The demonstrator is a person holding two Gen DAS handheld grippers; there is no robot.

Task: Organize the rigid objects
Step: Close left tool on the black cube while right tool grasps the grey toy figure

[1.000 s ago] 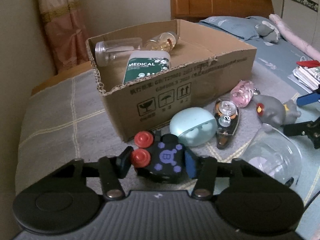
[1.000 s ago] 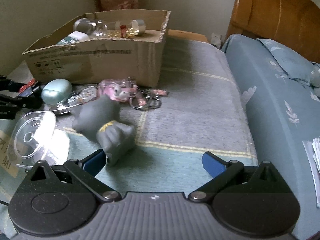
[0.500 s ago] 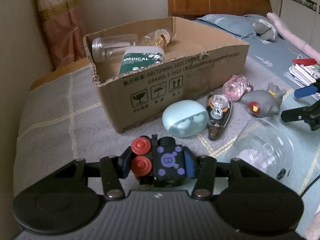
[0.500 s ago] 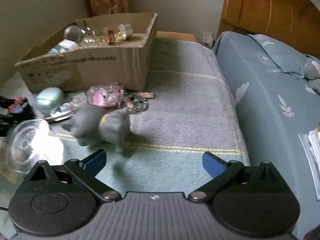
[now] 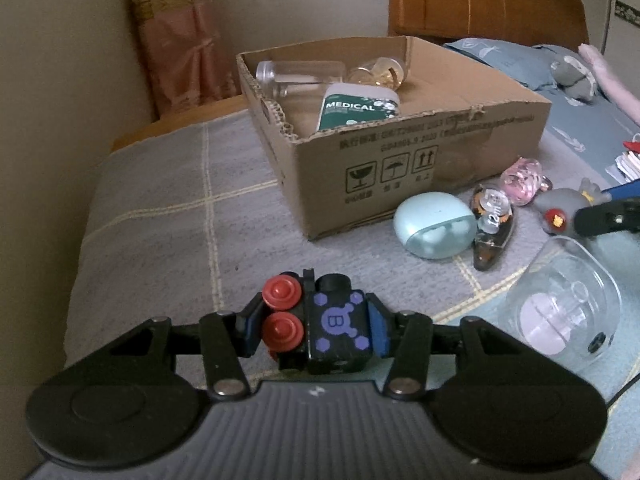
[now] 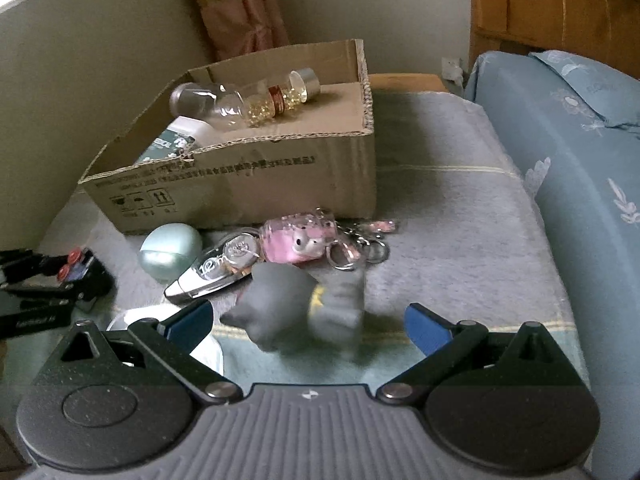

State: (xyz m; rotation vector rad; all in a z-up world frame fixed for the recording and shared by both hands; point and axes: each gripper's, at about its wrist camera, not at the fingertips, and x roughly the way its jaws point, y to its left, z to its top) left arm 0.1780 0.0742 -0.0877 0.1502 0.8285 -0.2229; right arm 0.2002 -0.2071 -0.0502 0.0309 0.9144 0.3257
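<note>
My left gripper (image 5: 316,330) is shut on a black fidget cube (image 5: 334,326) with red buttons and purple dots, held above the grey blanket, short of the cardboard box (image 5: 404,160). The box holds a clear bottle (image 5: 300,74), a jar of gold beads (image 5: 380,74) and a green MEDICAL bottle (image 5: 356,108). My right gripper (image 6: 308,322) is open, its fingers either side of a grey toy figure (image 6: 296,312) on the blanket. The cube also shows in the right wrist view (image 6: 78,270).
In front of the box lie a mint earbud case (image 5: 434,226), a correction tape (image 5: 490,232), a pink charm with key rings (image 6: 298,238) and a clear plastic case (image 5: 560,304). A blue bed (image 6: 580,168) rises to the right. A wall runs along the left.
My left gripper has pulled back and left with the cube, away from the box. My right gripper has swung left and closed in, so the grey toy now sits between its fingers.
</note>
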